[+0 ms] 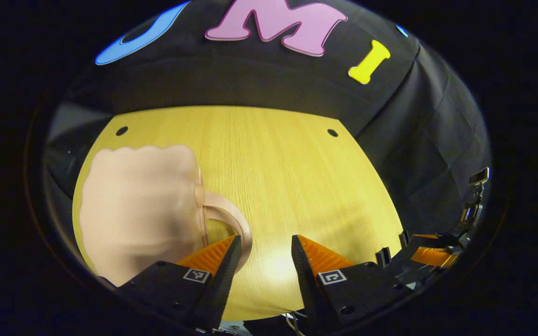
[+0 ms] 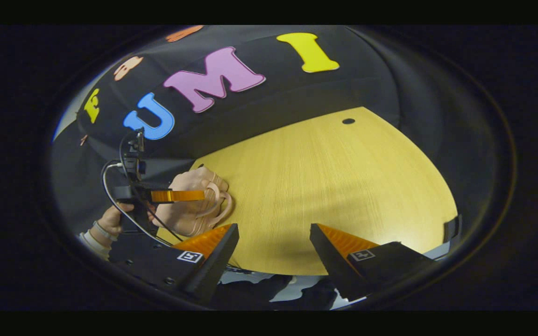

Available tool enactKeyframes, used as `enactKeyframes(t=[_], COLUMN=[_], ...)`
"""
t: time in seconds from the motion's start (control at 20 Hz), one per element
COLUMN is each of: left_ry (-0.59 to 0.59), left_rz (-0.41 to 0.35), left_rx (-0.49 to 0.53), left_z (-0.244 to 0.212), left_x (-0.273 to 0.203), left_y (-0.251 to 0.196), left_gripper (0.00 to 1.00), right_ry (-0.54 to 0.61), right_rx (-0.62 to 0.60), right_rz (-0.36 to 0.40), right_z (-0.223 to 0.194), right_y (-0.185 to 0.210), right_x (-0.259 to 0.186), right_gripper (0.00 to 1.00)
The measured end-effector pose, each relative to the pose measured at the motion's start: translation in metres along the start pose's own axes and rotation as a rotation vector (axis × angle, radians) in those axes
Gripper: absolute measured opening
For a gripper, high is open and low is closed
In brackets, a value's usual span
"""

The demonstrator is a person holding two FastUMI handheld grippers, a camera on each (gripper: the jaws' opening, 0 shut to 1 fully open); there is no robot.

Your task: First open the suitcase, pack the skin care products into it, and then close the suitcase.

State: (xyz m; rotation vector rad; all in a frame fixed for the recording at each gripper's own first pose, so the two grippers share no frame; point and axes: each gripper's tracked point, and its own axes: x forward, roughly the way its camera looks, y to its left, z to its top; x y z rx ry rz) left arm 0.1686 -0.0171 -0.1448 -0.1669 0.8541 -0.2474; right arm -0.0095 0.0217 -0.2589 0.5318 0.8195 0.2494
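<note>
The suitcase [image 1: 140, 210], a small pale pink case with a looped handle, sat closed on the wooden surface [image 1: 287, 177], toward its left side. The left gripper [image 1: 263, 254] hung just beside the handle, jaws wide apart and holding nothing. The right gripper [image 2: 273, 242] waited well off to the right, jaws equally spread and empty. The light case could slide or tip if one finger caught the handle while nothing braced the body. The latch or zip could not be made out, and the case's lower edge was hidden behind the left gripper.
</note>
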Motion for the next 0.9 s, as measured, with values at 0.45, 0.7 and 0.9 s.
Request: enactKeyframes(t=[0.45, 0.7, 0.9], left_ry=[-0.627, -0.758, -0.794], left_rz=[0.212, 0.302, 0.304], left_rx=[0.096, 0.131, 0.115], left_z=[0.097, 0.111, 0.114], left_x=[-0.196, -0.22, -0.222], left_y=[-0.093, -0.093, -0.09], left_gripper=[0.88, 0.88, 0.89], right_ry=[-0.386, -0.623, -0.742], right_rx=[-0.339, -0.418, -0.475], right_rz=[0.063, 0.029, -0.021], right_z=[0.144, 0.203, 0.226], right_y=[0.062, 0.095, 0.106], right_x=[-0.051, -0.111, -0.129], right_gripper=[0.97, 0.97, 0.96])
